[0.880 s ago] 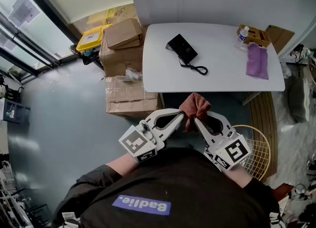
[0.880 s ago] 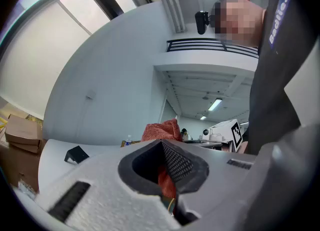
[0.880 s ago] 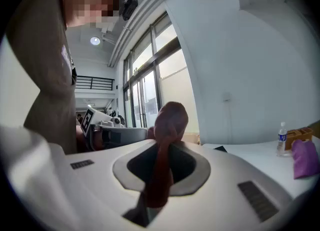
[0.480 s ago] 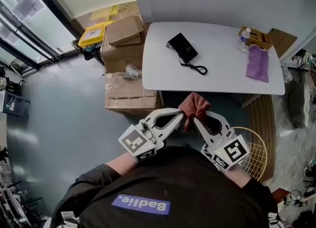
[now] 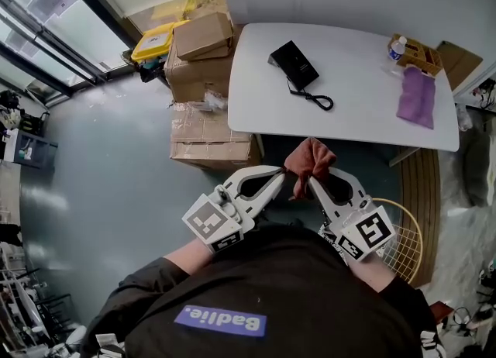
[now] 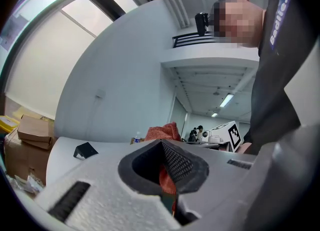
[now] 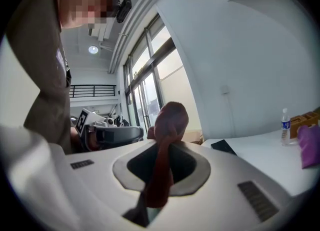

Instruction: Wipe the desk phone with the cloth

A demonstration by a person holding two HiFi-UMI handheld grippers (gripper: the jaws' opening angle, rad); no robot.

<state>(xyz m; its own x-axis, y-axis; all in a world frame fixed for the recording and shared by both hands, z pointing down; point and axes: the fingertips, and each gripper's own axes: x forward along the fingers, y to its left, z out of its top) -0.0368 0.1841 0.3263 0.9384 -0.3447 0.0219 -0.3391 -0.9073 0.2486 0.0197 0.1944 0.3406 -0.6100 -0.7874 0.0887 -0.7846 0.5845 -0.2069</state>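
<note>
A black desk phone (image 5: 294, 65) with a coiled cord (image 5: 316, 99) lies on the white table (image 5: 364, 108), far ahead of me; it shows small in the left gripper view (image 6: 85, 150) and the right gripper view (image 7: 223, 147). A reddish-brown cloth (image 5: 310, 160) is bunched between both grippers, close to my body and short of the table's near edge. My left gripper (image 5: 284, 178) is shut on one side of the cloth (image 6: 167, 182). My right gripper (image 5: 309, 184) is shut on the other side of the cloth (image 7: 163, 165).
A purple cloth (image 5: 418, 97), a water bottle (image 5: 397, 47) and a small wooden box (image 5: 426, 53) sit at the table's right end. Cardboard boxes (image 5: 203, 101) and a yellow bin (image 5: 154, 42) are stacked left of the table. A wire basket (image 5: 403, 244) stands by my right side.
The grippers keep their hold on the cloth. The view has shifted so the table and phone sit slightly further right and higher in frame.
</note>
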